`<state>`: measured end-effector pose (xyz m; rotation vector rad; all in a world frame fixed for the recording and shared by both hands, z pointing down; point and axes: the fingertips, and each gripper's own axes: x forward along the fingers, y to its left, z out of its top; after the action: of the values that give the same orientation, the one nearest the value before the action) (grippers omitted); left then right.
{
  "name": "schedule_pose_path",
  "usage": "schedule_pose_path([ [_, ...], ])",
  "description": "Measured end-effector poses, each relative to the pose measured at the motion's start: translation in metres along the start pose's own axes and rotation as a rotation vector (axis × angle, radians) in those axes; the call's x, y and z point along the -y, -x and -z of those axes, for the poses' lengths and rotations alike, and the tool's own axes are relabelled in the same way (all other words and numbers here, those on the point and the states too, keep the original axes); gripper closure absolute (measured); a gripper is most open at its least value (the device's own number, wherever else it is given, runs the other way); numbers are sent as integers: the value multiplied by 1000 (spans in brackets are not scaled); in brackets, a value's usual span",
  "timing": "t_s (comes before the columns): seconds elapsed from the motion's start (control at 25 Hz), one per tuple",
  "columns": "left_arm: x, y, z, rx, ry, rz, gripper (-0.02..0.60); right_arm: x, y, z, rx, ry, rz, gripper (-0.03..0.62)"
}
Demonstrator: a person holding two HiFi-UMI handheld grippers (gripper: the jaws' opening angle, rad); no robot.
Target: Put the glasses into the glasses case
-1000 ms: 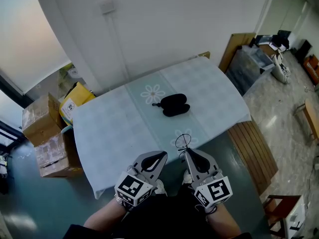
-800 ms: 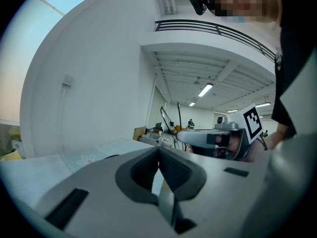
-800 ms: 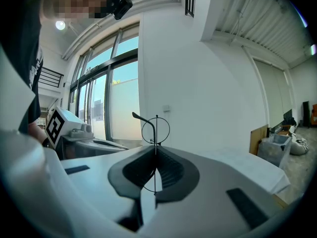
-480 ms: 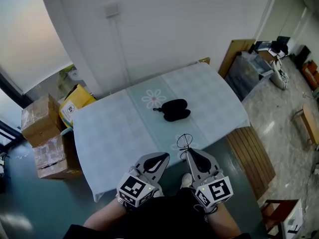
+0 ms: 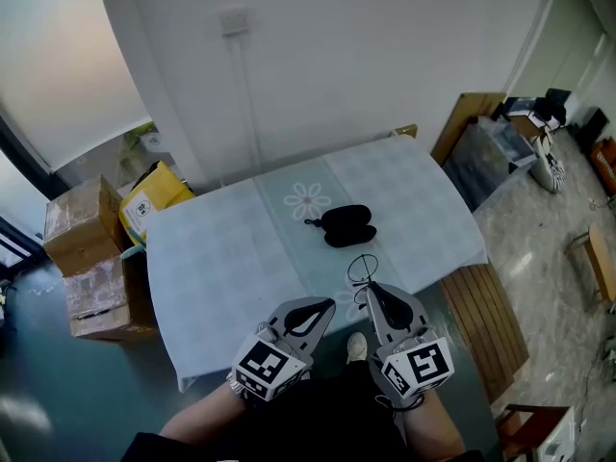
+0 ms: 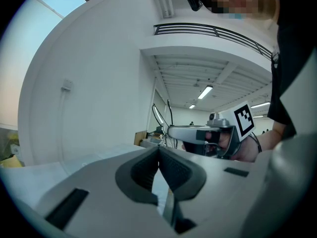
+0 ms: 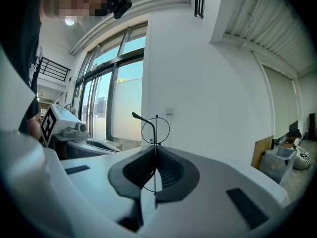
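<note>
A black glasses case [image 5: 346, 226] lies shut near the middle of the table [image 5: 212, 258], on its pale checked cloth. My right gripper [image 5: 370, 290] is shut on thin black wire-rimmed glasses [image 5: 362, 269], held over the table's near edge in front of the case. In the right gripper view the glasses [image 7: 155, 131] stick up from between the closed jaws. My left gripper [image 5: 325, 306] is shut and holds nothing, just left of the right one. In the left gripper view the right gripper [image 6: 171, 131] with the glasses [image 6: 159, 118] shows ahead.
Cardboard boxes [image 5: 82, 258] and a yellow bag [image 5: 149, 198] stand on the floor left of the table. A wooden bench [image 5: 486, 311] sits to the right, with a board and a bin [image 5: 486, 147] behind it. A white wall backs the table.
The view has shifted slightly, so the table and case sit a little lower and to the right. Both grippers stay shut and keep their places by the near edge.
</note>
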<state>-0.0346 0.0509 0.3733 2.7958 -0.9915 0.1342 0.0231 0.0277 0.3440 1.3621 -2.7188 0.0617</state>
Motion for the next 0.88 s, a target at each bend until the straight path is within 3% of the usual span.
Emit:
schedule_pose_path([
  [0.44,-36,-47,-1,-6,34,-105,555,53,-50,2,-33,70,-135,566],
  [0.88,-75,-128,16,-43,106,-249,555,122,-114,42,-116,140,-407,566],
])
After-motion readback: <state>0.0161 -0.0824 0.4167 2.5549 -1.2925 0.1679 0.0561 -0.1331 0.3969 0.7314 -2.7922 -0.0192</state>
